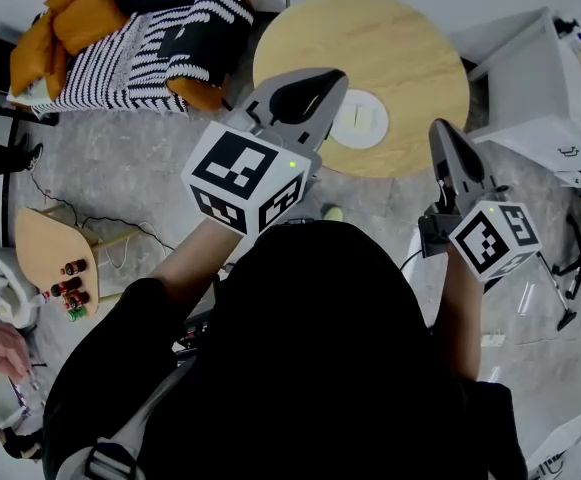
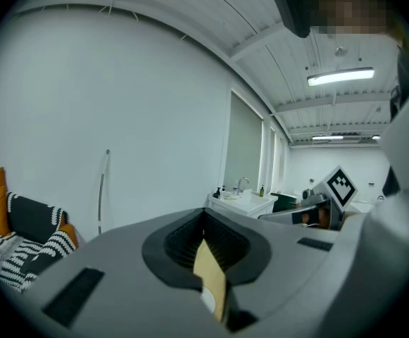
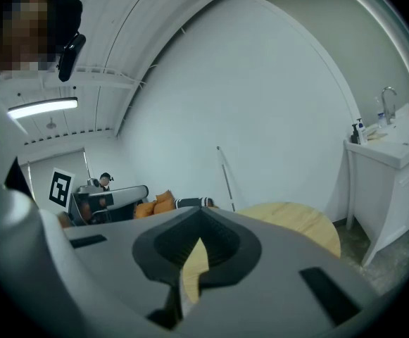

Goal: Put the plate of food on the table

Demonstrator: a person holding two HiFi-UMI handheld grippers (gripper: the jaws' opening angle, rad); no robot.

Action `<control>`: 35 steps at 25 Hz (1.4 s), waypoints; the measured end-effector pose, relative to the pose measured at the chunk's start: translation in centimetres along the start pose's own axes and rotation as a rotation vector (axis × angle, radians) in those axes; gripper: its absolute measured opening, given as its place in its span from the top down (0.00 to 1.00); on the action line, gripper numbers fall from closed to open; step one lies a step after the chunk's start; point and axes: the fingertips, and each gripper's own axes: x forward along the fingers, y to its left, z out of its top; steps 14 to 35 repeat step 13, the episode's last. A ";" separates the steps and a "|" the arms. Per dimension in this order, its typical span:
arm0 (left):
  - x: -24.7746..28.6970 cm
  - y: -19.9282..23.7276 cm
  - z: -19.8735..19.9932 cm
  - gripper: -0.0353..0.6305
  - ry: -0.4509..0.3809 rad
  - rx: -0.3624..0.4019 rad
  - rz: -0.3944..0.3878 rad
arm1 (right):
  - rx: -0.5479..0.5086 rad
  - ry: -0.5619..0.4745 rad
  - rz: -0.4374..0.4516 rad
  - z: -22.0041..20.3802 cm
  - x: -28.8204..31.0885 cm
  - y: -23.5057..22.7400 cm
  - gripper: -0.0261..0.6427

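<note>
White walls (image 2: 120, 118) enclose a mottled grey floor (image 1: 140, 178), a sofa (image 1: 120, 63) with orange cushions (image 1: 85, 13) and a white sink cabinet (image 3: 391, 182).

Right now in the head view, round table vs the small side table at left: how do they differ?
The round table has a circular top and looks larger; the small side table has a leaf-shaped top. The round table carries a white plate; the side table holds small bottles. Both have light wood tops.
</note>
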 end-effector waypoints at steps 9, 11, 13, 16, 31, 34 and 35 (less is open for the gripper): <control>0.3 0.0 -0.1 0.94 0.010 -0.002 -0.005 | -0.002 -0.005 -0.002 0.2 0.1 -0.2 0.95; 0.3 0.2 -0.2 0.94 0.012 -0.002 -0.004 | -0.003 -0.005 -0.001 0.2 0.2 -0.3 0.95; 0.4 0.3 -0.1 0.94 0.012 -0.002 -0.006 | -0.006 0.000 -0.004 0.2 0.4 -0.3 0.95; 0.4 0.3 -0.1 0.94 0.012 -0.002 -0.006 | -0.006 0.000 -0.004 0.2 0.4 -0.3 0.95; 0.4 0.3 -0.1 0.94 0.012 -0.002 -0.006 | -0.006 0.000 -0.004 0.2 0.4 -0.3 0.95; 0.4 0.3 -0.1 0.94 0.012 -0.002 -0.006 | -0.006 0.000 -0.004 0.2 0.4 -0.3 0.95; 0.4 0.3 -0.1 0.94 0.012 -0.002 -0.006 | -0.006 0.000 -0.004 0.2 0.4 -0.3 0.95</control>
